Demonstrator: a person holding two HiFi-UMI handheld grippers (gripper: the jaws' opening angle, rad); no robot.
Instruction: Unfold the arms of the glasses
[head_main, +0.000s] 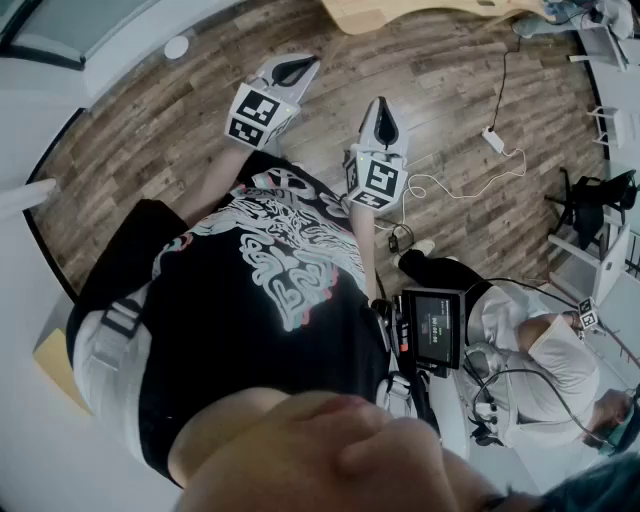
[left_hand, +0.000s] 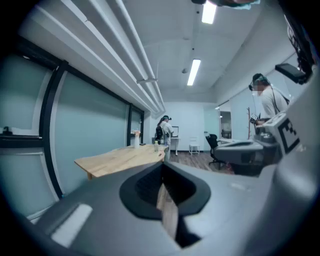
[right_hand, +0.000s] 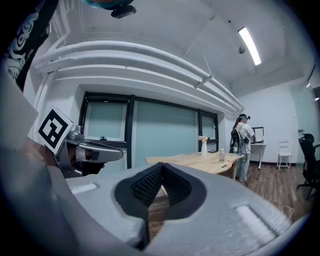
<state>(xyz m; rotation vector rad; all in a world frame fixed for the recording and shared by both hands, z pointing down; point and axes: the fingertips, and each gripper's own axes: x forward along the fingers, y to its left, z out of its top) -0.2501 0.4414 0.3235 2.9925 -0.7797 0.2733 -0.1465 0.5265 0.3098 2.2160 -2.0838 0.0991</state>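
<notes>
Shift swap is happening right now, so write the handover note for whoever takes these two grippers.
Left gripper: jaws together, nothing between them, held up in the air.
Right gripper: the same, shut and empty, beside the left.
Glasses: in none of the views; both grippers hang over wooden floor, and the wooden table stands some way off.
Done: nothing that shows.
Left: find the glasses, then unfold both arms.
</notes>
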